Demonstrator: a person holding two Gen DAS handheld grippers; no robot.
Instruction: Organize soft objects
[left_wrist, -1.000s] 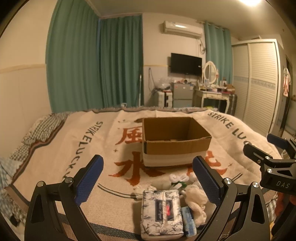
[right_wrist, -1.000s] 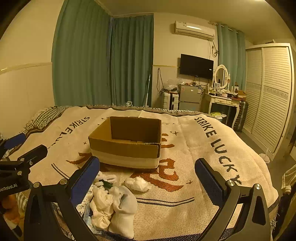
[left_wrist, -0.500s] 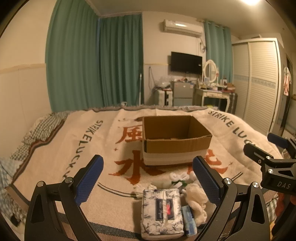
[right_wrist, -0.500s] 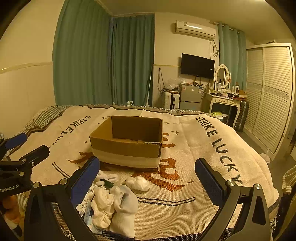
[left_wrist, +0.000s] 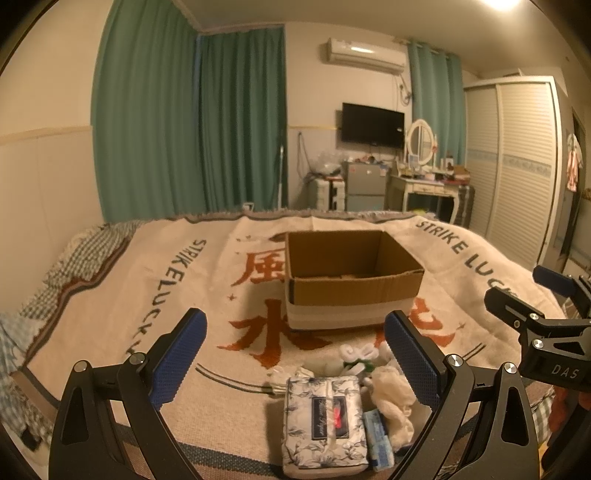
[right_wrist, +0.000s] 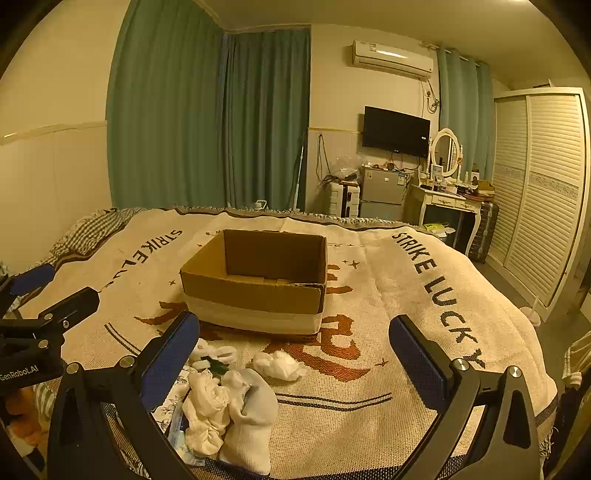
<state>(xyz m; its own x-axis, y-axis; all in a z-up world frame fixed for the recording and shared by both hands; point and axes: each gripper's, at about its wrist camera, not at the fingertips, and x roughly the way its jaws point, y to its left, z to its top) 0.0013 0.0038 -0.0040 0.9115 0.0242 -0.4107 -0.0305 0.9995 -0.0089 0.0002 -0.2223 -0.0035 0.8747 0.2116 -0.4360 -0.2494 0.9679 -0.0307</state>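
Note:
An open cardboard box (left_wrist: 351, 280) (right_wrist: 258, 284) stands on the bed's printed blanket. In front of it lies a pile of soft things: a floral tissue pack (left_wrist: 325, 421), a small blue packet (left_wrist: 376, 439), crumpled white socks (left_wrist: 395, 398) (right_wrist: 229, 410), a white-and-green bundle (left_wrist: 358, 356) and a loose white wad (right_wrist: 279, 364). My left gripper (left_wrist: 291, 354) is open and empty, hovering above the tissue pack. My right gripper (right_wrist: 293, 354) is open and empty above the socks and wad. Each gripper shows at the edge of the other's view.
The blanket (right_wrist: 406, 332) covers the bed; its near edge is just below the pile. A checked pillow (left_wrist: 74, 266) lies at the far left. A dresser (right_wrist: 450, 203), fridge and wardrobe (right_wrist: 543, 192) stand beyond the bed.
Both grippers have drifted very slightly; the views are nearly the same. Nothing has been picked up or moved.

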